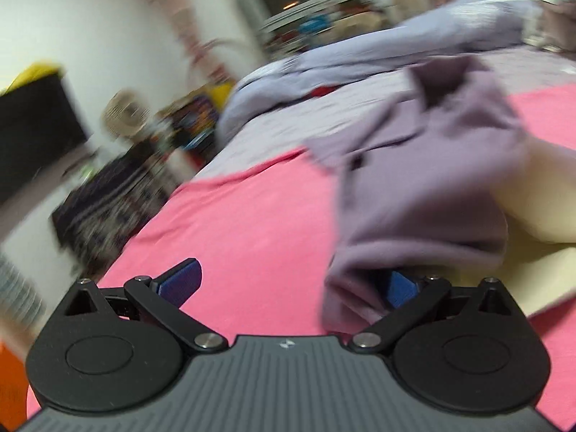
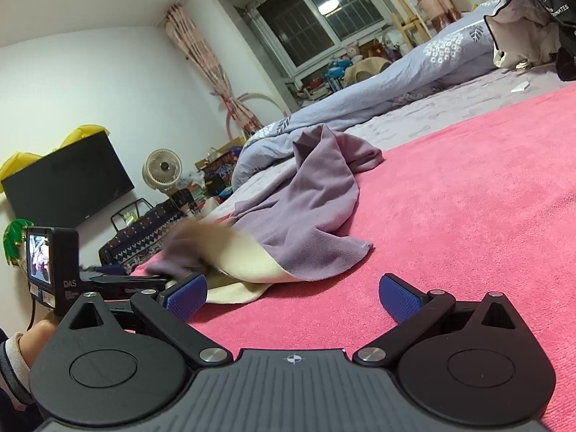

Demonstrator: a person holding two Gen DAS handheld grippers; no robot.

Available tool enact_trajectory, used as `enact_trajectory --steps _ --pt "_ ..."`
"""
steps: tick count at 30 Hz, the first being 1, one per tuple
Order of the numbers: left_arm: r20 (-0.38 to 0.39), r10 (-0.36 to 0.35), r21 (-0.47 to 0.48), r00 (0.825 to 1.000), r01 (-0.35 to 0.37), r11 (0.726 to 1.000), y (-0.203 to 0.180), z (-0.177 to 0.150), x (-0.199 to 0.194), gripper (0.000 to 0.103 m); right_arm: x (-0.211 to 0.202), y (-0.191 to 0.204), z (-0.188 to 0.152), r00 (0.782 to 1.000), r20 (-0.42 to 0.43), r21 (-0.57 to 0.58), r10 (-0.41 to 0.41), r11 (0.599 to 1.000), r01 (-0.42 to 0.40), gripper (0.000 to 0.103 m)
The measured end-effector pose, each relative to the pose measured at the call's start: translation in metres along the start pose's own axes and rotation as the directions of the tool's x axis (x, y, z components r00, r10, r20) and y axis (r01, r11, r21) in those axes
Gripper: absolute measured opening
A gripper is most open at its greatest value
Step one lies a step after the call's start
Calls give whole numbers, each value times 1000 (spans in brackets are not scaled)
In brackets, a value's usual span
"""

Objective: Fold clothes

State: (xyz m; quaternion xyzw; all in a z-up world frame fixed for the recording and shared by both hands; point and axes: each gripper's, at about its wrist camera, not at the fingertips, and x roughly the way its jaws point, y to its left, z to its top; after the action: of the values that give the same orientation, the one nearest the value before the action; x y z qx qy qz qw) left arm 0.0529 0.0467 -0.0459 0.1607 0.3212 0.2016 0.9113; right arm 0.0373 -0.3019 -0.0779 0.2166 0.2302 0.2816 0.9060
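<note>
Item: lilac garment (image 2: 316,194), soft knit with a cream-coloured section (image 2: 244,262), lying crumpled on a pink blanket (image 2: 468,216) spread over a bed; one part rises in a peak, a flat corner reaches out toward the right wrist camera. Position in the left wrist view: the same garment (image 1: 424,180) is bunched close in front of the lens, blurred, with its cream part (image 1: 540,216) at the right; a fold drapes over the right-hand blue pad (image 1: 399,288) of the left tool (image 1: 291,284). Left tool: jaws spread wide, left pad clear over the blanket (image 1: 234,234), nothing pinched between the pads. Right tool (image 2: 291,295): jaws spread wide, both blue pads bare, low over the blanket, the garment's cream edge just beside its left pad. Also present in the right wrist view: the left tool's camera body with a lit screen (image 2: 46,262) and a hand (image 2: 32,338) in a cuffed sleeve at the left edge; a pale blue patterned duvet (image 2: 414,68) heaped along the far side of the bed; a black bag (image 2: 540,18) at the upper right; a dark window (image 2: 316,10), pink curtain (image 2: 212,57), fan (image 2: 162,169) and black television (image 2: 68,187) against the wall.
</note>
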Motion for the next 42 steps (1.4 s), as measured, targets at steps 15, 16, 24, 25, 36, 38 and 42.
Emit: enact_trajectory --steps 15,16,24,25,36,38,42 --pt "82 77 -192 994 -60 979 59 -17 -41 103 6 5 -1 999 -24 -41 -40 998 39 103" --pt "122 27 -189 992 -3 982 60 -20 -48 103 7 6 -1 999 -26 -45 -44 998 43 103" --pt "229 -247 170 942 211 963 26 -63 -97 103 7 7 -2 998 -33 -60 -56 997 54 103" --pt "228 -253 182 940 214 960 24 -65 -98 103 7 7 -3 998 -33 -61 -57 997 54 103" --pt "240 -134 55 961 125 991 32 -2 -47 103 17 33 -1 975 -53 -200 -215 959 200 103" --pt "229 -135 9 964 137 991 40 14 -35 103 26 51 -4 965 -52 -314 -257 922 229 103" --pt "212 -108 -22 971 115 993 48 31 -18 103 44 87 -12 969 -49 -491 -243 851 189 103"
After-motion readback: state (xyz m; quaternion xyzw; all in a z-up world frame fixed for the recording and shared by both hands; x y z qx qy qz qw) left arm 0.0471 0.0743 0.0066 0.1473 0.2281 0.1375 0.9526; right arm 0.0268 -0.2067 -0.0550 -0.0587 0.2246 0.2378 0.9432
